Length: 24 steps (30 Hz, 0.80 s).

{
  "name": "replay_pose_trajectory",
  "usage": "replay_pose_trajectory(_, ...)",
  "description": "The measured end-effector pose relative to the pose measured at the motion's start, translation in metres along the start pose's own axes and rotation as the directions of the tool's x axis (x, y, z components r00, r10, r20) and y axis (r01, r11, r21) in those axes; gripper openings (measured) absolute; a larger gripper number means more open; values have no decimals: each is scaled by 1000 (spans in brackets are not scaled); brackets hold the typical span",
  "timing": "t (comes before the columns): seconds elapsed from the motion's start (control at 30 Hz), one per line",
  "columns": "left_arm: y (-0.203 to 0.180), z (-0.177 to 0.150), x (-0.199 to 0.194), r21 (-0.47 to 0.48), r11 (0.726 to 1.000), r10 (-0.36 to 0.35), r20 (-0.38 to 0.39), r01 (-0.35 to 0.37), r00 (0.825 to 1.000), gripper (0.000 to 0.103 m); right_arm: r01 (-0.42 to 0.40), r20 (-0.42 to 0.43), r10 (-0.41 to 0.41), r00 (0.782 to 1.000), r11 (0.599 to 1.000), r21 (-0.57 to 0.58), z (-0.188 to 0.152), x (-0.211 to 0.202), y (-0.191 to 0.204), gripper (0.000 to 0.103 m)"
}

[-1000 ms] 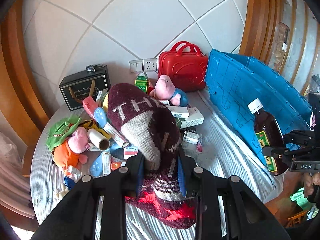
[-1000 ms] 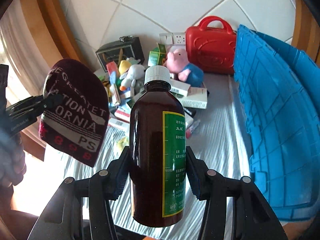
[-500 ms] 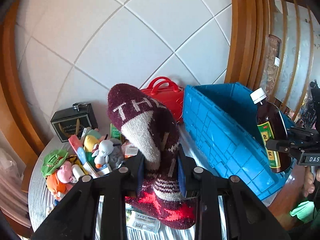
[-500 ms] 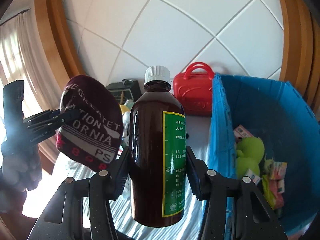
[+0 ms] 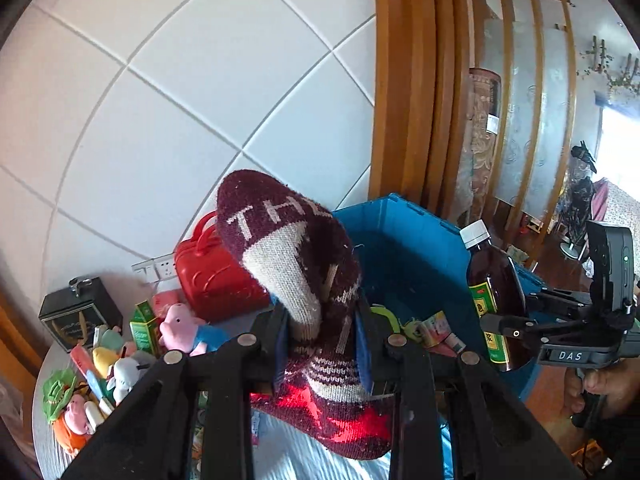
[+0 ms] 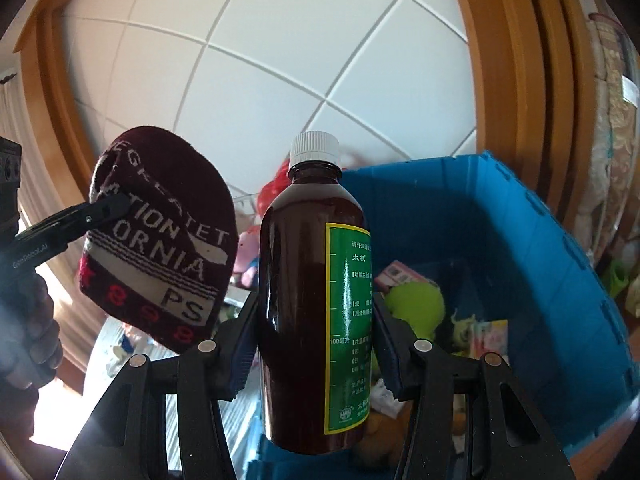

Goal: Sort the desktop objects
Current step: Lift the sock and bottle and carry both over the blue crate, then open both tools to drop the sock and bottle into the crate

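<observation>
Gripping mid-body, the right gripper (image 6: 316,354) clamps a brown bottle (image 6: 310,300), rigid, likely heavy and slippery, at frame centre; the left gripper (image 5: 322,340) pinches a soft, light knit sock (image 5: 296,276), centre, before the blue bin (image 6: 560,280).

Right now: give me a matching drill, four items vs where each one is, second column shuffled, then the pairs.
Items
1. knit hat
2. brown bottle
3. green plush
4. red case

Places
A. inside the blue bin
B. clamped in the left tongs
C. on the table by the tiled wall
D. clamped upright in the right tongs

Pairs: 1-B, 2-D, 3-A, 4-C
</observation>
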<state>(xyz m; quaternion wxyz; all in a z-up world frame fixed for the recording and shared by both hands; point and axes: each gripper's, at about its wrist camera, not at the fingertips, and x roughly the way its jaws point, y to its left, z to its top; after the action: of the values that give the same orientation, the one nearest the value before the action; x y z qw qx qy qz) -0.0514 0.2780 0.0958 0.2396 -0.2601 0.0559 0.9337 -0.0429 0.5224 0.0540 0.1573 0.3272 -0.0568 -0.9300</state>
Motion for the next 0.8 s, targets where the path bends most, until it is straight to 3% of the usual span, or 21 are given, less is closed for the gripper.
replay_pose_trajectory(0.3, -74, 30, 48, 100, 991, -85, -28, 88, 996, 27, 114, 16, -116, 993, 987, 111, -12, -21, -70, 51)
replay_pose_trajectory(0.5, -107, 47, 77, 142, 982, -118, -31, 121, 993, 27, 162, 3, -165, 986, 976, 147, -20, -33, -88, 51)
replay_pose_trajectory(0.57, -111, 51, 83, 131, 981, -139, -30, 142, 990, 32, 179, 2, -181, 983, 972, 153, -21, -35, -91, 52)
replay_pose_trajectory(0.6, -113, 52, 86, 121, 982, -144, -36, 148, 989, 43, 198, 2, -201, 980, 968, 155, -21, -36, -93, 52)
replay_pose_trajectory(0.63, -114, 54, 88, 107, 983, -144, -37, 147, 989, 57, 225, 4, -229, 974, 961, 160, -21, -36, -95, 62)
replay_pose_trajectory(0.67, -113, 55, 88, 91, 985, -146, -26, 148, 989, 63, 246, 14, -252, 968, 954, 169, -22, -37, -98, 85)
replay_pose_trajectory(0.7, -111, 55, 86, 82, 986, -146, -15, 147, 989, 72, 253, 31, -263, 964, 950, 181, -22, -40, -100, 93)
replay_pose_trajectory(0.8, -104, 51, 85, 75, 988, -132, -13, 133, 991, 74, 254, 40, -266, 963, 949, 188, -23, -41, -104, 97)
